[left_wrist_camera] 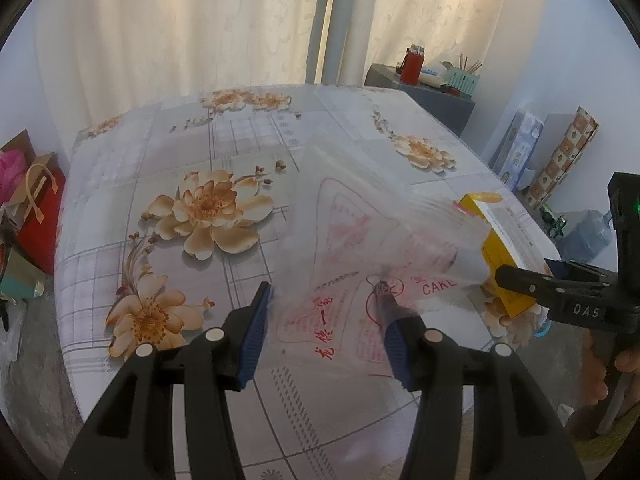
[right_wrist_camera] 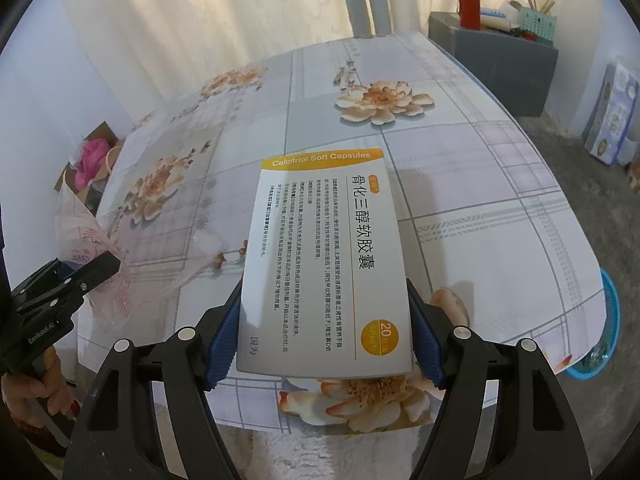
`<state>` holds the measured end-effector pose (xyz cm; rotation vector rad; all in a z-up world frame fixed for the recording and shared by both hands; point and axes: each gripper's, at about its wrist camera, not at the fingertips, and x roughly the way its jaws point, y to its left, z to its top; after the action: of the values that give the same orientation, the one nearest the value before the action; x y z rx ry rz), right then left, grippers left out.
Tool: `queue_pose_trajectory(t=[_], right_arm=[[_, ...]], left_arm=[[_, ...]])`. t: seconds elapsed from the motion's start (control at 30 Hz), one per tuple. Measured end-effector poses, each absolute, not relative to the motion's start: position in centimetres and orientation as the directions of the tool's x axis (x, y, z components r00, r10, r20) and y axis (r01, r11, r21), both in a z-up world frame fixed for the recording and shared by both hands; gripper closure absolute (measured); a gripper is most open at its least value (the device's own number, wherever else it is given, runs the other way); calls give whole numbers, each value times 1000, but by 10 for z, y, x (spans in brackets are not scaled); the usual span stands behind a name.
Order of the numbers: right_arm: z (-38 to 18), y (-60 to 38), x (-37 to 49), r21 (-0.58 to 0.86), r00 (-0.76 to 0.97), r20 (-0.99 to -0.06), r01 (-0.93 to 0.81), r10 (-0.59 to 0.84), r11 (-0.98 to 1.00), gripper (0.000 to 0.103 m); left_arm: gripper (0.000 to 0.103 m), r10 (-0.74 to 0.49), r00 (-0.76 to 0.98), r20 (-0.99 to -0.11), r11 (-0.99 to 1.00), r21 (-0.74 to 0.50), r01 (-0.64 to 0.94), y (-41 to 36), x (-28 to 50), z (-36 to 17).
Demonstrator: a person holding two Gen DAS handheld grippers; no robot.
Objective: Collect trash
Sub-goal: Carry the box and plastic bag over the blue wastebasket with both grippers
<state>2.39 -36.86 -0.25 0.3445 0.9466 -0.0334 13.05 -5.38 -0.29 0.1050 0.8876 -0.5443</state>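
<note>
Two grippers busy here: right gripper is clamped on the white-and-yellow capsule box, held over the table's near edge. Left gripper has a clear printed plastic bag draped between and over its fingers; can't tell if it's pinched. Floral tablecloth behind, curtains farthest.

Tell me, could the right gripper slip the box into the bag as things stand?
Probably not yet. The right gripper holds the box beside the bag, but the left gripper has the bag lying flat across it, with no open mouth showing.
</note>
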Motion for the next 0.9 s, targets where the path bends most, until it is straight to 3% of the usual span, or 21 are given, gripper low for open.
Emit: queue_pose_trajectory(t=[0.9], right_arm=[[13,-431,-55,401,695,-711,270,111,875,34]], left_arm=[[52,-543,483,-687,762,-161,628,-108,87,60]])
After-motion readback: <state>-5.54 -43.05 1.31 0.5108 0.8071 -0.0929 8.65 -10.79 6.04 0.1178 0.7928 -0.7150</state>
